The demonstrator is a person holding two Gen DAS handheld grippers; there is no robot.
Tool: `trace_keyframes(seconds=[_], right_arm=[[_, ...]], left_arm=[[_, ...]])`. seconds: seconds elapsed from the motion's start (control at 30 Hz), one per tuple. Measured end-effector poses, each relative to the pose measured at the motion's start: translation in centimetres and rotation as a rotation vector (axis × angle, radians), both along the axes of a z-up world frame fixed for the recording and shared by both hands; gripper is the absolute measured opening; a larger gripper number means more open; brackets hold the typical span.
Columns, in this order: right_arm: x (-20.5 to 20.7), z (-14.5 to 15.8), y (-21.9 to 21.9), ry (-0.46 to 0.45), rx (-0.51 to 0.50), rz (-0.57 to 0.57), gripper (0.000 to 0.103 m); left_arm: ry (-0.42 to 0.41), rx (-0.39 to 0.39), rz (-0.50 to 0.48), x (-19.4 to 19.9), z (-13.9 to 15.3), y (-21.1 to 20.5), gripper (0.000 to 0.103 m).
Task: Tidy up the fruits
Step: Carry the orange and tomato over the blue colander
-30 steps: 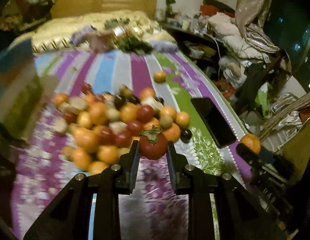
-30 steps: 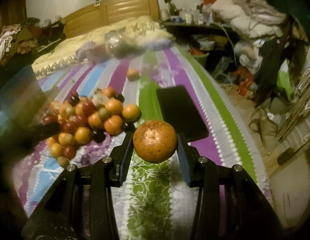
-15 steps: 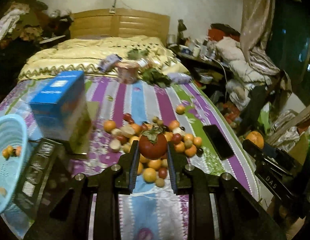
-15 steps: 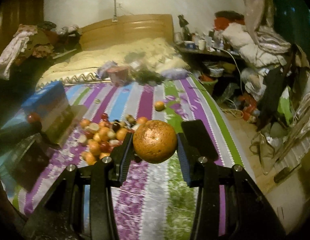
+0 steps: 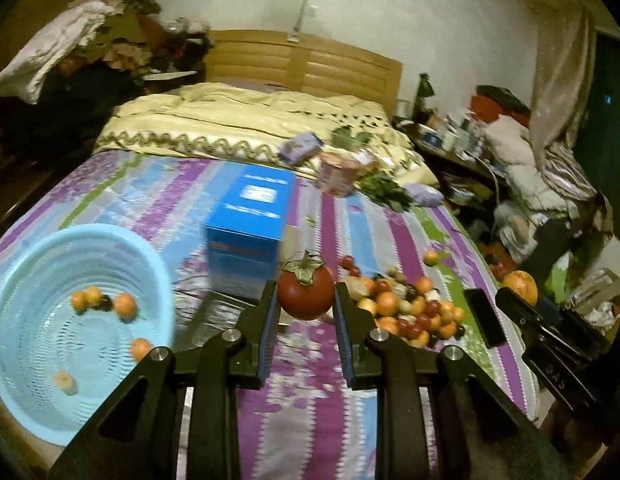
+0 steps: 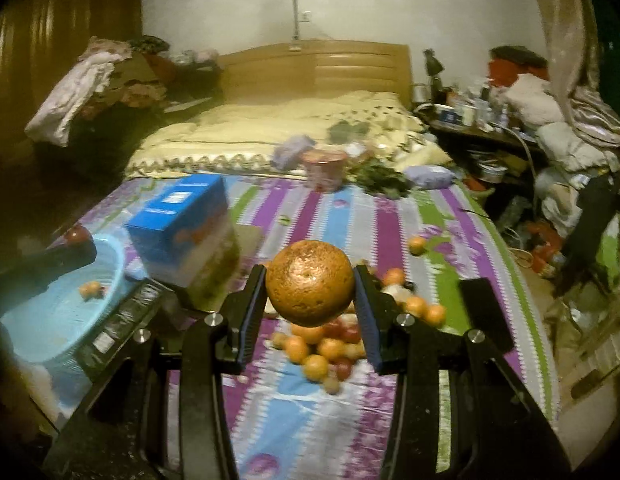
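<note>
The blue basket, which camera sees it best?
The left wrist view. The blue basket shows almost whole there, open side up, with a few small fruits inside. In the right wrist view only part of the blue basket shows at the left edge, behind the left claw's dark finger.

Your left gripper (image 5: 306, 300) clamps a tomato (image 5: 306, 295); the blue basket (image 5: 26, 380) sits at eight o'clock, the fruit pile (image 5: 405, 308) at three.
</note>
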State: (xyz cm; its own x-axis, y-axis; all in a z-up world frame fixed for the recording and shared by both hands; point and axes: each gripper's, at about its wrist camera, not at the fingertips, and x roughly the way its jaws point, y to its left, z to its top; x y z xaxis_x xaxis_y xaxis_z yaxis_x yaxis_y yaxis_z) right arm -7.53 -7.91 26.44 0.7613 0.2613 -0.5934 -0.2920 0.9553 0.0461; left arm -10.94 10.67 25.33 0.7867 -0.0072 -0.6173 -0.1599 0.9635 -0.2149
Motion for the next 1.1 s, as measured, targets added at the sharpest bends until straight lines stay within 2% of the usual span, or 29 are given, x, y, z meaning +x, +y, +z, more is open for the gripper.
trace_keyframes(seconds=[0.57,0.73,1.1], right_arm=[[-0.1,0.5,13.9,0.071,0.036,0.189,0.044],[-0.4,0.3,17.7,0.088,0.03,0.245,0.044],[0.3,-1.9,25.8,0.19,-0.009,0.39,0.044]], left_arm=[[0.034,-0.036,0.151,-3.1,-0.2,14.5,0.026],[0.032,-0.045,0.18,-3.9,-0.4,17.4,0.026],[0.111,-0.067,0.258,-5.7,-3.2,24.1,0.026]])
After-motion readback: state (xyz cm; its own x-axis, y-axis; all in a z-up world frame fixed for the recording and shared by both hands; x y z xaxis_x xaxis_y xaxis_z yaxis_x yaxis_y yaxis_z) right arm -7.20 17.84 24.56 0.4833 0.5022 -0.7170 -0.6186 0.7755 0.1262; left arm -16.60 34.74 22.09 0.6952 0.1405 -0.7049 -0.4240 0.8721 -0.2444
